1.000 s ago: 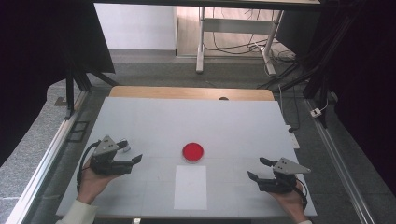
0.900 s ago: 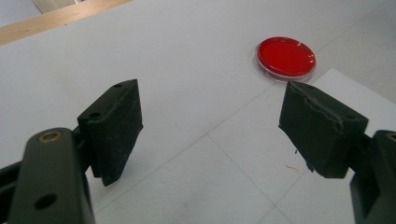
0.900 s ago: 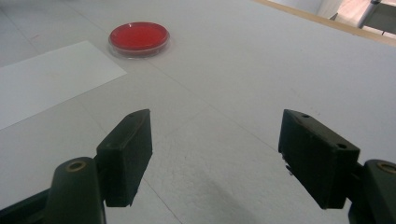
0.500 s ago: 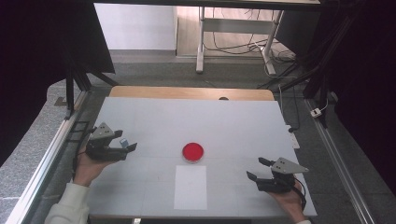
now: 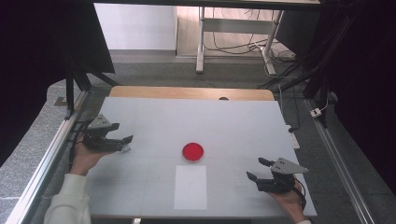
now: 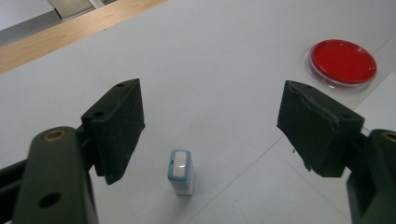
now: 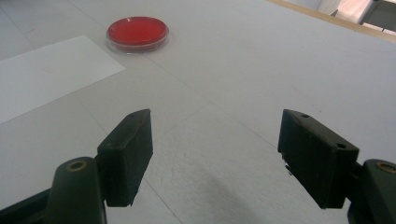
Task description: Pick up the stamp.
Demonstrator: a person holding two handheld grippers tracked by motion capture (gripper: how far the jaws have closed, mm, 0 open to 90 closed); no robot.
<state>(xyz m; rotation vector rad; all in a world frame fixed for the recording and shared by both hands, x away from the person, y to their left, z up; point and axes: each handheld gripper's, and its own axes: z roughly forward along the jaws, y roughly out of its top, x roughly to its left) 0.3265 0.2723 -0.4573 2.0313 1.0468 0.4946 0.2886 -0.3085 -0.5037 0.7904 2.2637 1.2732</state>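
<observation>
Left gripper view had my left claw (image 6: 210, 135) spread wide with nothing in it, hovering right over a little blue-and-white block (image 6: 181, 171) standing on the desk (image 6: 210, 60). The block sat between the two jaws, a bit closer to the one on the left of that view, and not touching either. So that's the thing I was going for. Off to the upper right of it was the red dish (image 6: 343, 62), well apart, a shallow round one with a clear rim.

My right claw (image 7: 215, 158) was gaping too, empty, parked low over bare desk with the red dish (image 7: 137, 32) far ahead and a white paper sheet (image 7: 46, 74) lying beside it.

From the high view you could see the layout: left claw (image 5: 122, 143) at the left side of the desk (image 5: 233, 116), right claw (image 5: 259, 173) near the bottom right, red dish (image 5: 193, 151) in the middle and the white paper sheet (image 5: 190, 186) just below it.

Progress-wise, I'd say barely started. The block wasn't gripped yet, so the pinch, the lift and wherever it ends up were all left to do.

As for labels, I couldn't make out any writing or brand on the block, the dish or the sheet.
</observation>
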